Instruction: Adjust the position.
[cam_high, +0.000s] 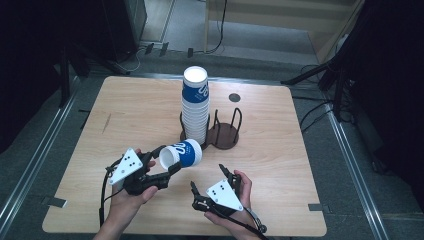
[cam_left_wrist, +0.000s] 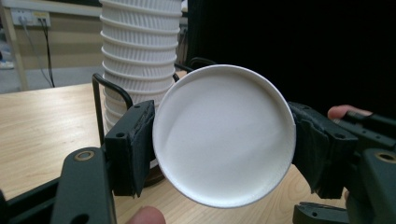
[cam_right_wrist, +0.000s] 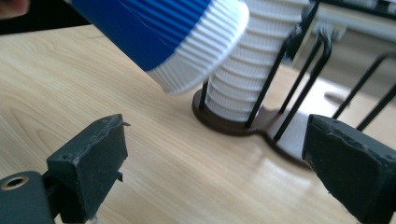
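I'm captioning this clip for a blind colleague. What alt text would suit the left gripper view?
The left gripper holds a single white paper cup sideways between its two black jaws, the cup's open mouth facing the camera. Behind it, a tall stack of ribbed white cups stands in a black wire holder on a light wooden table.

No word, number or brand name can be read anywhere. The nearest thing to a sign is a white looping mark on the blue band of the single paper cup (cam_high: 181, 154), and the same mark on the top cup of the cup stack (cam_high: 195, 102); both are too small and blurred to make out. The grey plate on the right claw (cam_high: 208, 186) carries only black dots.
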